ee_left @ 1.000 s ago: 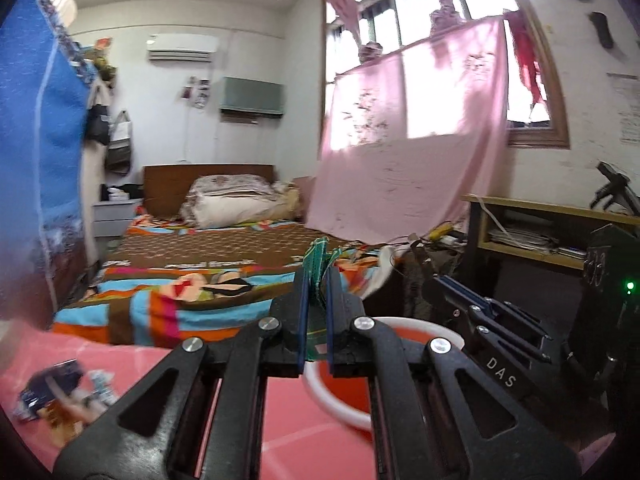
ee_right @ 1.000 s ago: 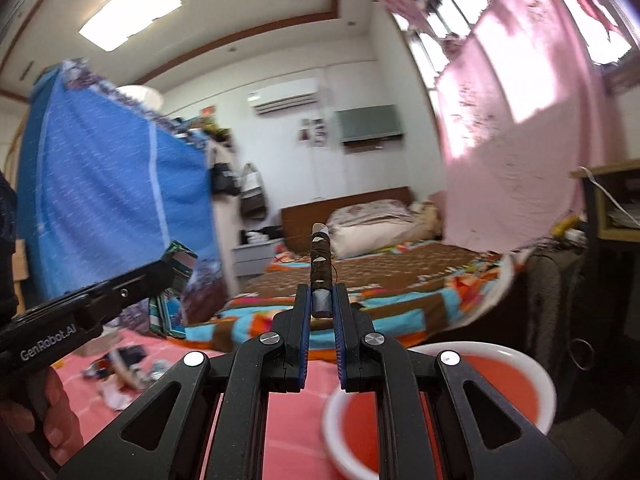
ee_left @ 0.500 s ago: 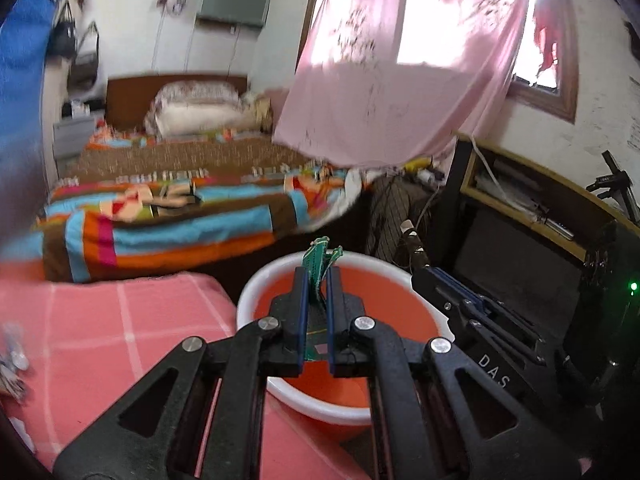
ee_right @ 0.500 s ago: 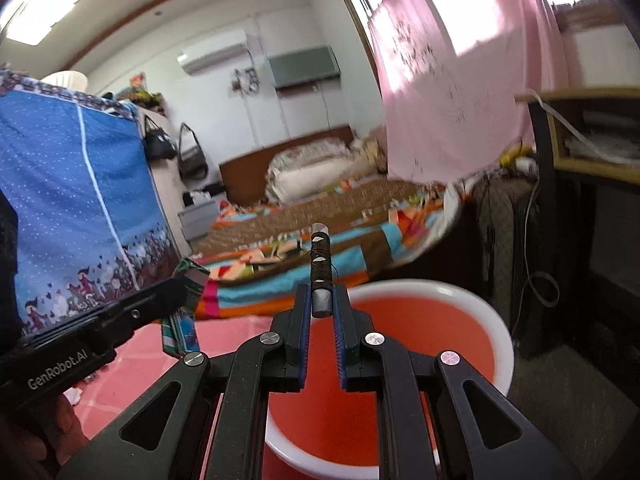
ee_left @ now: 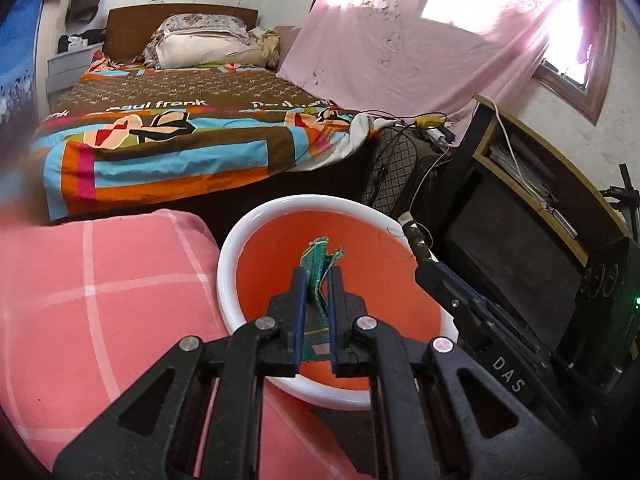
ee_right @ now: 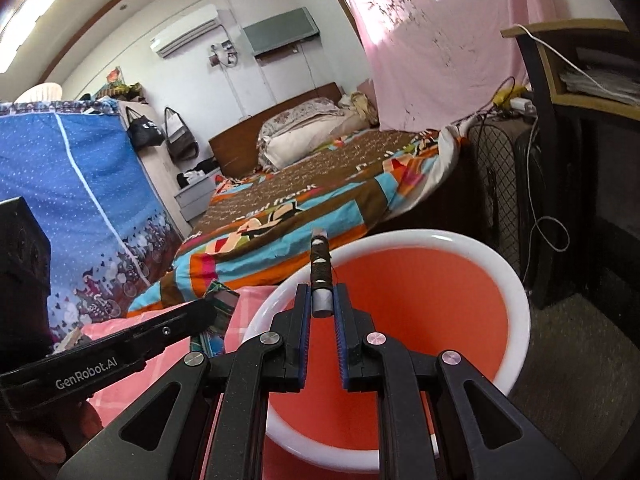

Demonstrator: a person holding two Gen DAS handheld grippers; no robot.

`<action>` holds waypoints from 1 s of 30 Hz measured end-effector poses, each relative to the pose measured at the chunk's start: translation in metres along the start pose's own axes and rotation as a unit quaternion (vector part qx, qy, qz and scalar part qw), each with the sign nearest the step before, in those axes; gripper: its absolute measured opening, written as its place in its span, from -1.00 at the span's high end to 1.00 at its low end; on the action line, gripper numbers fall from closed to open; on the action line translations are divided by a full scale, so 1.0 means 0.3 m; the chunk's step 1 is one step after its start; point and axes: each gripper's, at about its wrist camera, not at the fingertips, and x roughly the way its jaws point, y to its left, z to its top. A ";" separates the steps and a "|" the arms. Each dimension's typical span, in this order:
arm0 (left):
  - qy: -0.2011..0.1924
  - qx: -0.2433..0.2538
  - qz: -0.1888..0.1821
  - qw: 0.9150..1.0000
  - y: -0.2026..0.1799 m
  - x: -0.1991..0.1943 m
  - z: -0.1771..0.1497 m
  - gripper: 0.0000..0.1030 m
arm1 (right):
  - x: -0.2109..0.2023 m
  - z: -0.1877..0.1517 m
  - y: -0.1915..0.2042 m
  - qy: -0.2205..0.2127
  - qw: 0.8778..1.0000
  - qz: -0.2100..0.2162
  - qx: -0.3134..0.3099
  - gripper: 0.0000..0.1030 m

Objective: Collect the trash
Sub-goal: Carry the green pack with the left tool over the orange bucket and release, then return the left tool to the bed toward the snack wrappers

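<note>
A white-rimmed basin (ee_left: 240, 236) with an orange inside sits just past the edge of a pink checked cloth. My left gripper (ee_left: 318, 276) hangs over it with a crumpled green wrapper (ee_left: 320, 258) upright between its pads; the jaws are opening slightly. My right gripper (ee_right: 321, 292) is shut on a short grey spool wound with dark thread (ee_right: 320, 264), held above the same basin (ee_right: 516, 292). In the right wrist view the left gripper (ee_right: 208, 312) and its wrapper (ee_right: 222, 300) reach in from the left. The left wrist view has the right gripper (ee_left: 426, 270) at the basin's right rim.
The pink checked cloth (ee_left: 100, 300) covers the surface to the left of the basin. A bed with a colourful cover (ee_left: 180, 140) lies beyond. A dark shelf unit with cables (ee_left: 520, 184) stands on the right, and a blue fabric wardrobe (ee_right: 72, 184) on the left.
Both grippers have swung right from above the pink cloth and tipped downward, so they now hang over the basin. Each still has its piece of trash between its pads.
</note>
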 end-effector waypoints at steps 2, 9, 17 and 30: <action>0.005 -0.002 0.003 1.000 0.002 0.008 0.002 0.72 | 0.005 0.002 -0.008 0.005 1.000 -0.002 0.006 0.80; 0.008 -0.006 0.009 1.000 0.005 0.012 0.010 0.45 | 0.007 0.009 -0.015 0.009 1.000 -0.007 0.011 0.79; -0.031 -0.012 0.033 0.999 0.038 -0.070 -0.006 0.17 | -0.011 0.014 0.013 -0.012 1.000 -0.015 -0.011 0.78; -0.198 -0.065 0.142 0.968 0.230 -0.427 -0.092 -0.76 | -0.097 -0.012 0.253 -0.105 0.988 0.026 -0.108 -0.32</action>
